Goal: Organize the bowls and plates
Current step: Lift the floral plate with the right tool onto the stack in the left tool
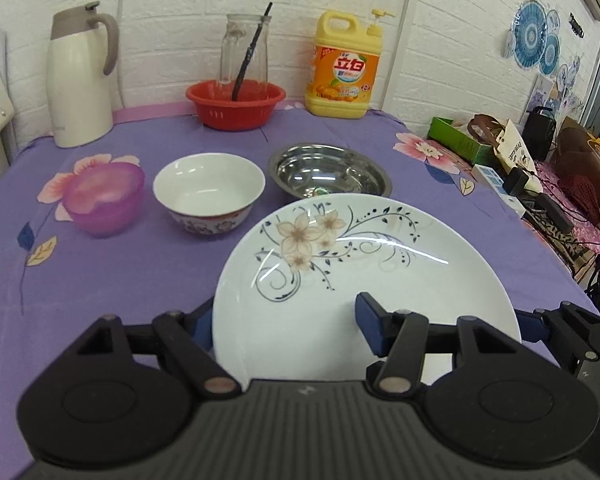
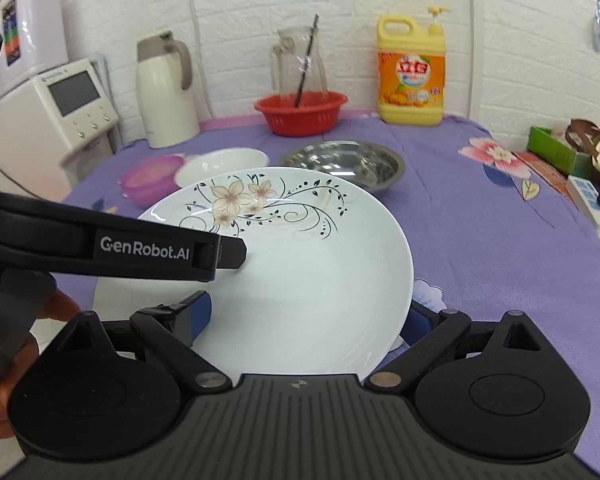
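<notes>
A white plate with a flower pattern (image 1: pixel 364 264) is held above the purple tablecloth. My left gripper (image 1: pixel 288 320) is shut on the plate's left rim, one finger under it and one pad (image 1: pixel 370 320) on top. My right gripper (image 2: pixel 304 312) is shut on the same plate (image 2: pixel 300 280) at its right rim, one finger on top and one below. The left gripper's body (image 2: pixel 140 248) crosses the right wrist view. Behind the plate stand a white bowl (image 1: pixel 209 190), a purple bowl (image 1: pixel 104 198) and a steel bowl (image 1: pixel 330 170).
At the back stand a red basket (image 1: pixel 236 104) with a glass jug (image 1: pixel 244 52), a yellow detergent bottle (image 1: pixel 346 64) and a white thermos (image 1: pixel 80 76). Boxes and cables clutter the right side (image 1: pixel 520 160). A white appliance (image 2: pixel 60 108) stands left.
</notes>
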`<state>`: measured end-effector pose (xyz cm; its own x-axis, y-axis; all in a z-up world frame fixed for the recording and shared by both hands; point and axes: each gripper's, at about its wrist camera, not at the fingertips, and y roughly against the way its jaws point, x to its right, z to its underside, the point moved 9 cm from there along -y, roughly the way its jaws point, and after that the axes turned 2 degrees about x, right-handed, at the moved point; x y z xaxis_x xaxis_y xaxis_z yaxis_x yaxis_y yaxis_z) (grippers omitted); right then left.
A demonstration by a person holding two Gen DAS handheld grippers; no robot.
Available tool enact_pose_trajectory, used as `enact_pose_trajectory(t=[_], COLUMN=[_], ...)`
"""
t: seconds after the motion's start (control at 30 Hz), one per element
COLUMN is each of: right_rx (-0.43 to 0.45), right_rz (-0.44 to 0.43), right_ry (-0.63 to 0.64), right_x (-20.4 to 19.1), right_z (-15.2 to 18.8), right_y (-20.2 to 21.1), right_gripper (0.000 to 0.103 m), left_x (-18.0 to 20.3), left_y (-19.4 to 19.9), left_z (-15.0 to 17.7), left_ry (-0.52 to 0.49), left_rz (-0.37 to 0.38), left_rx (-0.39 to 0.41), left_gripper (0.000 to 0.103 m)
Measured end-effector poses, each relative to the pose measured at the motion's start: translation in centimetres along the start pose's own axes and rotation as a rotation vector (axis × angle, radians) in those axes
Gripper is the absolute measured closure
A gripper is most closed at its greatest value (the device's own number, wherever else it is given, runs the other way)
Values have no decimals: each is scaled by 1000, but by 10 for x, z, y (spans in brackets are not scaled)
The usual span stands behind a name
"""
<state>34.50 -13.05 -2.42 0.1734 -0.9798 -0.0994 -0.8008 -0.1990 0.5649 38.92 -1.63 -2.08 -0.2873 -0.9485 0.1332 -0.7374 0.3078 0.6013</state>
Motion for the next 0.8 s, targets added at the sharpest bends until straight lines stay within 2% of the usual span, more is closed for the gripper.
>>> enact_pose_trajectory(t=[0.2,0.37,0.53,0.7,0.8], right_rx=[40,8,-36,-37,-37], right_rz=[-81,-168,-201,-190,-192], right_ry=[47,91,142,190,200], right_x=[-53,-101,-134,-145,-147], right_z=[10,34,59,70,73], right_y=[26,35,36,37,36], right_gripper=[0,0,0,0,0], left_x=[-39,-74,-96,-103,-109], left_y=[59,94,107,106,102], left_z=[35,75,106,117,123], left_ry=[37,94,156,177,205], left_rz=[-83,-159,-183,-182,-156], left_rx=[27,32,29,43,39], left_gripper=[45,45,45,45,44])
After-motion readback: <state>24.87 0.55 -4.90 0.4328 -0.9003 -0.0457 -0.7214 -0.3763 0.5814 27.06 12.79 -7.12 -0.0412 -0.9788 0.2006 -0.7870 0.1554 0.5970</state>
